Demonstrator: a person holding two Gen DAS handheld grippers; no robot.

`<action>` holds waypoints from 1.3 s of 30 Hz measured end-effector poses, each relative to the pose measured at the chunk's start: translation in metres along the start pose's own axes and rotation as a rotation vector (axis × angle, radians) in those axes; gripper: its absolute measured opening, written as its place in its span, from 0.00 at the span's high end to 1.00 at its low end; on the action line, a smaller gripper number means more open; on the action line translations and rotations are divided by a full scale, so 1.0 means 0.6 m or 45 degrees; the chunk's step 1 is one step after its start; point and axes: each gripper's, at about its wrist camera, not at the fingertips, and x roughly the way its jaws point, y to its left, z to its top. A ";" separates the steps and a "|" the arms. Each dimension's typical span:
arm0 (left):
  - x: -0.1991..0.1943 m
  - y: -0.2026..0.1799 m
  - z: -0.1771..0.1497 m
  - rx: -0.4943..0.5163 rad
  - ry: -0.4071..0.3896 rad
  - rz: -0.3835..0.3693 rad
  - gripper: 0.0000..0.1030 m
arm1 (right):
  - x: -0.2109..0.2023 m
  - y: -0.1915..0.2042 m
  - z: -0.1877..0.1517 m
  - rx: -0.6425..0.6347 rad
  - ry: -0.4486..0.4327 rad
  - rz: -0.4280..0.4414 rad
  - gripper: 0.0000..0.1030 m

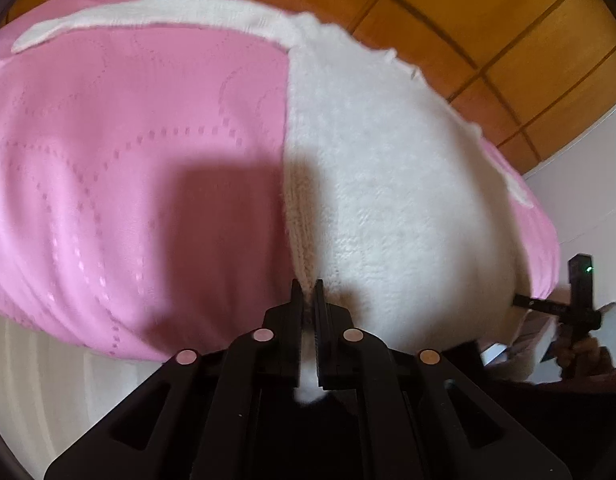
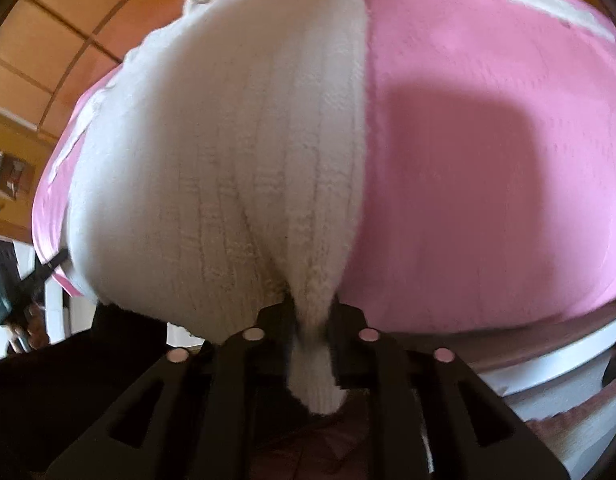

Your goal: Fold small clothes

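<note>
The white knitted garment (image 1: 388,184) is spread on a pink bedcover (image 1: 127,160). Its near edge is pinched at one corner by the left gripper (image 1: 308,292), at the other by the right gripper (image 2: 312,312). Brown floor tiles (image 1: 488,20) are seen beyond.

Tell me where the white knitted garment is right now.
The white knitted garment lies on the pink quilted cover, its near hem pinched by both grippers, left and right.

pink quilted bedspread (image 1: 107,152) with stitched dotted curves; white knit garment (image 1: 388,168) spread flat right on it
</note>
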 end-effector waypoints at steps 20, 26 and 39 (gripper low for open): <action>-0.120 0.340 0.226 -0.921 -0.607 0.359 0.38 | 0.110 0.249 0.135 -0.243 -0.229 0.218 0.32; -0.105 0.434 0.274 -1.112 -0.636 0.311 0.39 | 0.129 0.259 0.130 -0.235 -0.226 0.203 0.25; -0.156 0.473 0.350 -0.960 -0.793 0.289 0.96 | 0.138 0.291 0.139 -0.274 -0.193 0.117 0.11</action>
